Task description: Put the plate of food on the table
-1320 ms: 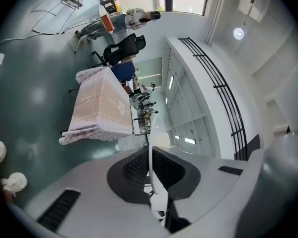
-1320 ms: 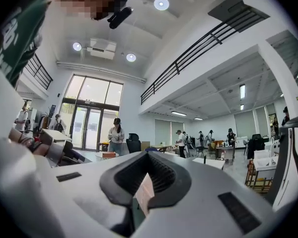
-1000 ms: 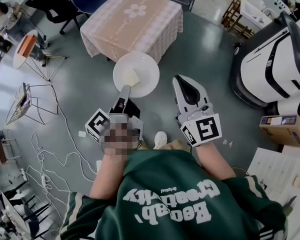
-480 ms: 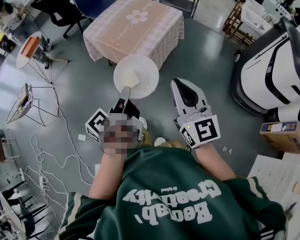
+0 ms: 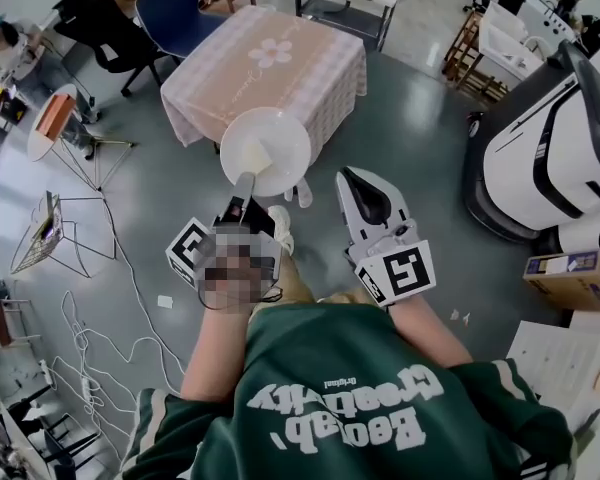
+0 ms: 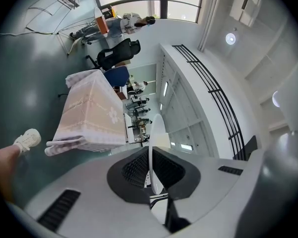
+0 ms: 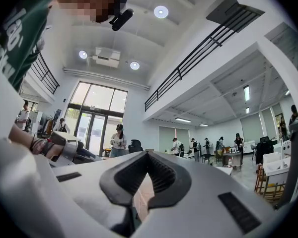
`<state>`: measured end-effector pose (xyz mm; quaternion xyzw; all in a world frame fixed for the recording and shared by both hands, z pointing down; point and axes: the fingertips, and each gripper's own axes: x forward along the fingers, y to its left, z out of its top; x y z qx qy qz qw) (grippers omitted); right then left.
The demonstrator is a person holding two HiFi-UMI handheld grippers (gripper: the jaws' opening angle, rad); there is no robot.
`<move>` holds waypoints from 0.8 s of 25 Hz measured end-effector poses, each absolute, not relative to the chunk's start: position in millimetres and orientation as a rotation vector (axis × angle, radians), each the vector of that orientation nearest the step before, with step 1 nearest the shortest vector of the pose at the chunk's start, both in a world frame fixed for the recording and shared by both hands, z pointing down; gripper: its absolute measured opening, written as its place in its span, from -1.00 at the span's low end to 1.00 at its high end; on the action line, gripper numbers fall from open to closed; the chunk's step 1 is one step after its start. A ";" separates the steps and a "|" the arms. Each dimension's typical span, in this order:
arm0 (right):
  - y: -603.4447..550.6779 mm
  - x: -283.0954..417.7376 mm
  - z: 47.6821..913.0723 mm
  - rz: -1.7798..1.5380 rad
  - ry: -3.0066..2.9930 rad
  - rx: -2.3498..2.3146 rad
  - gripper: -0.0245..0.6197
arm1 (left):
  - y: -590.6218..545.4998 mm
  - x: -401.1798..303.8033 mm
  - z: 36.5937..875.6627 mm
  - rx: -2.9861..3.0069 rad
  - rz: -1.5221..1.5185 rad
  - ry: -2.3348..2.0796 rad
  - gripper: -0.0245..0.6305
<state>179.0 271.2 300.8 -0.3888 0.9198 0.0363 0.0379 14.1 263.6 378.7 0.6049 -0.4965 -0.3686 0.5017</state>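
The white round plate (image 5: 265, 150) looks smooth and faintly glossy, glazed ceramic or hard plastic; which, I cannot tell. A soft, matt, checked pinkish-beige cloth (image 5: 310, 68) with a pale flower print covers the square table (image 5: 230, 78) and hangs in folds. The left claw (image 6: 150, 167) and right claw (image 7: 139, 180) have matt pale-grey plastic shells and black ribbed pads (image 6: 135, 170) that look rubbery. The grey-green floor (image 5: 410, 138) is polished and shiny. The person's green sweatshirt (image 5: 350, 408) is matt knitted cloth with white print.
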 end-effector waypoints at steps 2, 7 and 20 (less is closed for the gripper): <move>255.2 172.3 304.9 0.119 2.831 -1.205 -0.88 | 244.7 3.4 379.9 1.465 -0.891 -1.205 -0.86; 203.8 156.9 304.1 0.079 2.830 -1.257 -0.88 | 189.9 -20.8 373.1 1.470 -0.890 -1.206 -0.86; 62.9 100.4 309.2 0.025 2.845 -1.316 -0.88 | 38.6 -64.6 376.2 1.458 -0.866 -1.179 -0.86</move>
